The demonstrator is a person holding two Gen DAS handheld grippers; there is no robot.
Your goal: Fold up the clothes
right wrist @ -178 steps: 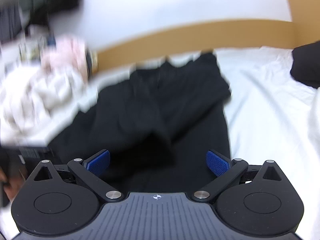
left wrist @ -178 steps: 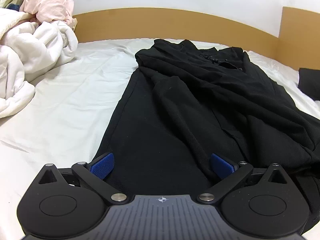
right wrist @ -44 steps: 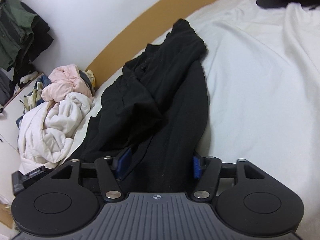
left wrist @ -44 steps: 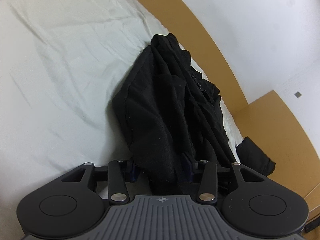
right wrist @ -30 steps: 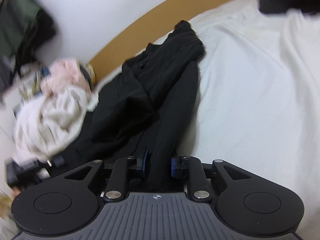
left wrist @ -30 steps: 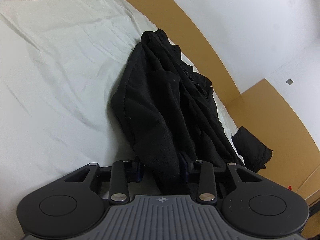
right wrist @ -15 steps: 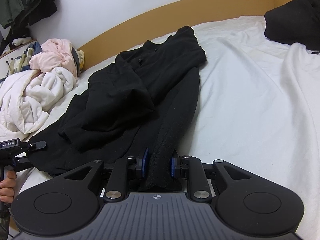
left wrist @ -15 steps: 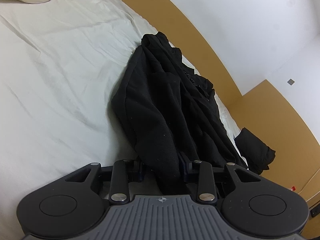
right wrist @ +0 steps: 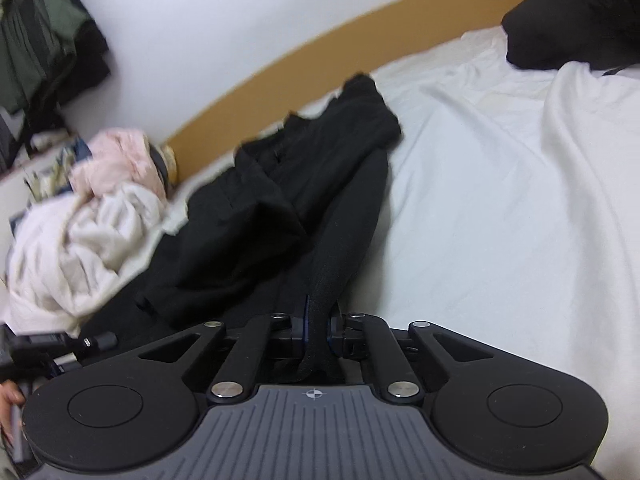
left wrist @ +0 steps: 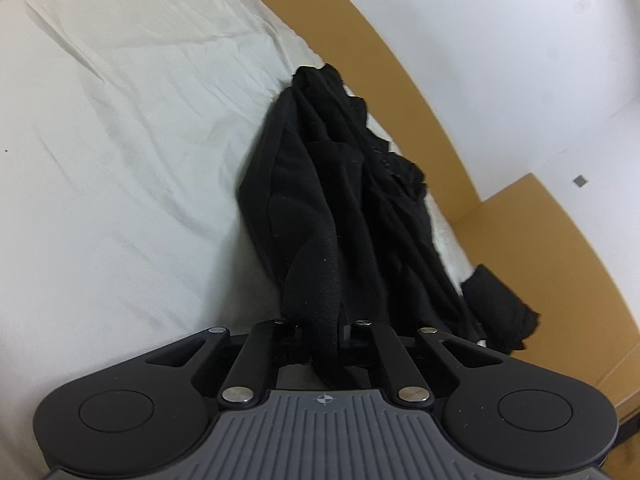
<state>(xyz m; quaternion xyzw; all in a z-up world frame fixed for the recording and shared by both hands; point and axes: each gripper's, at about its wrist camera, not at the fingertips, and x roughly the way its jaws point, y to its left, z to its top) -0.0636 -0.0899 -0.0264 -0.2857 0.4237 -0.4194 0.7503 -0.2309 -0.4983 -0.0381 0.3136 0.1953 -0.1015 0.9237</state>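
A long black garment [left wrist: 340, 208] lies bunched lengthwise on the white bed sheet [left wrist: 120, 160], running toward the headboard. My left gripper [left wrist: 326, 326] is shut on the garment's near hem, with a taut ridge of cloth rising from its jaws. In the right wrist view the same black garment [right wrist: 304, 208] stretches away, and my right gripper [right wrist: 318, 330] is shut on another part of its near edge; blue pads [right wrist: 307, 320] press the fabric. Both grips lift the cloth slightly off the sheet.
A heap of white and pink laundry [right wrist: 88, 216] lies left of the garment. A second black piece [left wrist: 500, 312] sits by the wooden headboard [left wrist: 400, 64]. Dark clothes [right wrist: 572, 16] rest at the far right. A hand [right wrist: 8, 396] holding the other gripper shows at the left edge.
Both grippers have closed tighter on the black cloth, and the fabric between their jaws is now pinched into a narrow ridge. The right view swung slightly and blurred.
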